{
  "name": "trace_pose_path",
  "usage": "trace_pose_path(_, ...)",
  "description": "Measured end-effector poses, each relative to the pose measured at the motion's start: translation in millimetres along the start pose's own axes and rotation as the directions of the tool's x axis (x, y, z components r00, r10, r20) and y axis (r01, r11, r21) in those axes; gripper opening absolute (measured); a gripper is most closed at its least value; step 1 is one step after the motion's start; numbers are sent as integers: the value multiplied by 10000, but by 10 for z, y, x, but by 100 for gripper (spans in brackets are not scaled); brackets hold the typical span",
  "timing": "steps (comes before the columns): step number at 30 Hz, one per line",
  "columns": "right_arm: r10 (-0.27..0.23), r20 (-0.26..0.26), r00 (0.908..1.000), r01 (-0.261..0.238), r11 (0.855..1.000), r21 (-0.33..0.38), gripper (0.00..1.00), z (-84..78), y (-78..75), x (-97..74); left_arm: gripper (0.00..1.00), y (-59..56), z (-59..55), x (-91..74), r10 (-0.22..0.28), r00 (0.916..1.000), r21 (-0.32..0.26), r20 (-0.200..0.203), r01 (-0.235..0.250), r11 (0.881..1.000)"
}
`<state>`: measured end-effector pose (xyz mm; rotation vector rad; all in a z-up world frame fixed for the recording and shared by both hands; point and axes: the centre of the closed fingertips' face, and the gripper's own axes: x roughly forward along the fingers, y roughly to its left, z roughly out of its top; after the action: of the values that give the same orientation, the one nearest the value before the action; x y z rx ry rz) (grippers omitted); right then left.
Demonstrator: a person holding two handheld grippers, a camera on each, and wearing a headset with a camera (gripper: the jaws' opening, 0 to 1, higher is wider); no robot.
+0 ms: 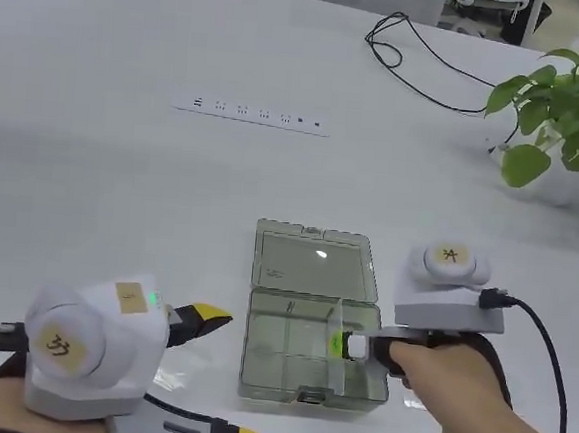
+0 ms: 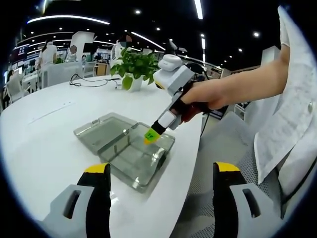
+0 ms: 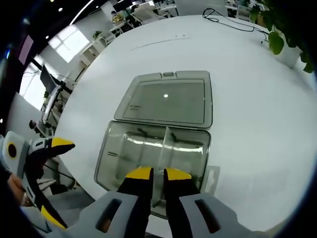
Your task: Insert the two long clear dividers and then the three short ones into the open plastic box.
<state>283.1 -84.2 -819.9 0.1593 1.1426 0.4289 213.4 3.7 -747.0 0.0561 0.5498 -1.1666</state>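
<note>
Nearest, the left tool (image 2: 161, 168) is held back from the box (image 3: 101, 163), its jaws wide apart and empty, probably so that the other side has room to work. The right tool (image 3: 153, 173) is closed to a narrow gap on a clear divider (image 3: 167, 141). The divider is gripped at its near end and held upright across the box's open base, apparently to be pressed down into the wall slots. Whether it is seated cannot be told. A loose clear piece (image 3: 212, 179) is seen on the surface (image 1: 91, 191) just beside the box's right wall. The lid (image 1: 316, 259) is laid flat behind the base. Farther off, a power strip (image 1: 249, 113), a cable (image 1: 412, 61) and a plant (image 1: 564, 108) are set well apart from the box, and access to it is judged unobstructed.
</note>
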Motion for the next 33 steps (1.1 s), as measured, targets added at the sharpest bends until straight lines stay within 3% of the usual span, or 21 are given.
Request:
trace_pose_path(13,344,443,9984,-341,9994,-66,12,63,7,-98,86,2,11,-1,102,9999,15,-52,-102,9999)
trace_pose_path(20,710,704,9950,-678,9965,-480,17,101,51,-215,86,28,8,-19,292,9995,-41,-75,-292,9996)
trace_pose_path(27,1294,1078,9857,-1159,9855,-1236,23,140,108,-357,84,107,-30,-64,721,9971,-239,-234,-726,9971)
trace_pose_path(33,1801,1414,9734,-1516,9698,-1912,30,180,132,-509,83,232,-95,-133,1352,9898,-539,-442,-1375,9890)
